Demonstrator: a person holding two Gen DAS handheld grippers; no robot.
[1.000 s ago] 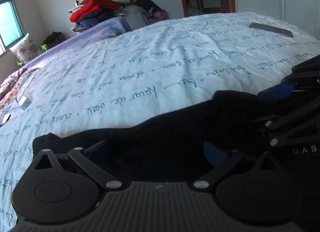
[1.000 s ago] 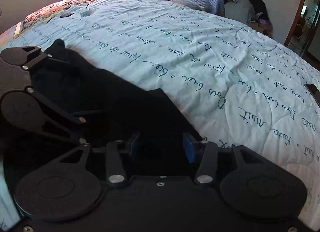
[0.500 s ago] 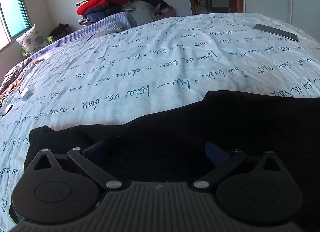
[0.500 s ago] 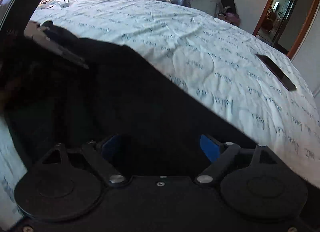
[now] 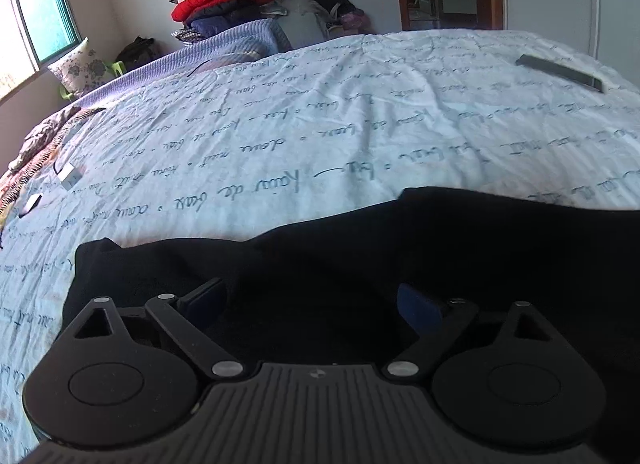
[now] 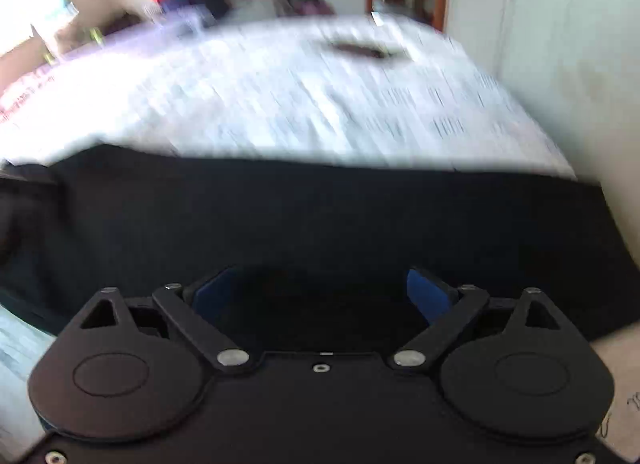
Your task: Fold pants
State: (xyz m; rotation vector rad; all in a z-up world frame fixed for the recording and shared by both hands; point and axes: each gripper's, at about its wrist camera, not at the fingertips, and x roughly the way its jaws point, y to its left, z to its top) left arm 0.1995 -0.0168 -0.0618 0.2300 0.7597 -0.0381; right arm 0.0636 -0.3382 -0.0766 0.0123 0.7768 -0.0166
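Nearest in each wrist view are the fingers. The left gripper [image 5: 310,302] has its fingers spread wide, though they have just been narrowing a little; only dark cloth lies under the gap and nothing is pinched. The right gripper [image 6: 320,296] also stands spread, its fingers having just been opening, with no fabric clamped between them.

Directly below and ahead of both lie the black pants [image 5: 440,256], flat on the bed [image 5: 320,124]. Their long axis runs crosswise to the way the fingers point, so each gripper faces the garment broadside. In the left view the pants' left end stops just beyond that gripper's left finger, while the cloth carries on past the right edge of the picture. The right view is blurred, but the pants' right end seems to sit close to the bed's side edge.

Beyond the pants' far edge the bed is open, so a fold away from the person has room, I judge. A dark flat phone-like object [image 5: 560,73] lies well apart near the far right corner.
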